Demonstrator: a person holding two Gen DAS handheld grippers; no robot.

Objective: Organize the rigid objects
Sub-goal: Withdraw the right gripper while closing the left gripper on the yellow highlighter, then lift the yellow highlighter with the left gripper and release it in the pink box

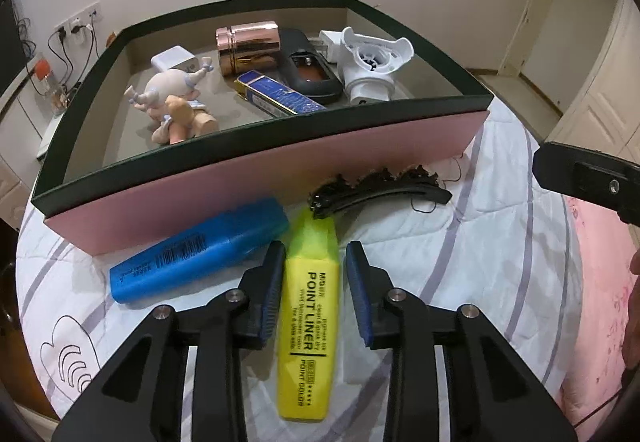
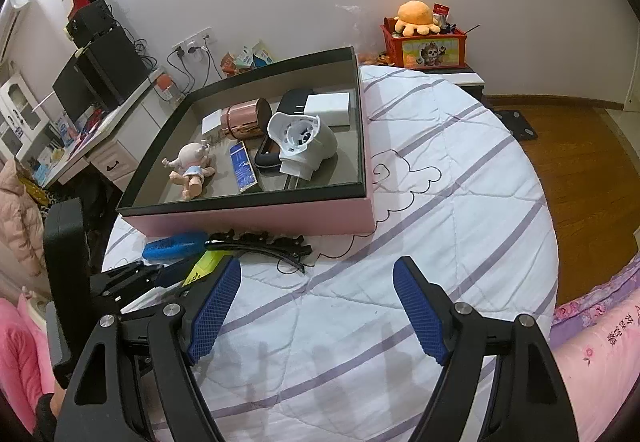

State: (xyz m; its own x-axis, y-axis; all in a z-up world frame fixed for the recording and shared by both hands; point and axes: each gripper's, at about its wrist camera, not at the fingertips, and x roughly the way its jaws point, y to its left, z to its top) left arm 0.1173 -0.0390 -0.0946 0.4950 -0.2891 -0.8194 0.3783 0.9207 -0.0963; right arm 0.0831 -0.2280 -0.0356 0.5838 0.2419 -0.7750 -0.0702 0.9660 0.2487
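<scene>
Left gripper (image 1: 314,274) has its jaws closed across the yellow highlighter (image 1: 308,322) on the bed: light, stiff, slick plastic, best held mid-barrel. Blue highlighter (image 1: 200,250) lies just left. Right gripper (image 2: 316,306) hangs wide open, empty.

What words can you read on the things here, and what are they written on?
"POINT LINER" and "POINT COLOR": on the yellow highlighter, which lies between the left tongs.
Small print beside it: too blurred to read surely.
Blue highlighter: barcode and print too small.
Blue box in the tray: pattern unreadable.
Red box: picture only, no readable words.
</scene>
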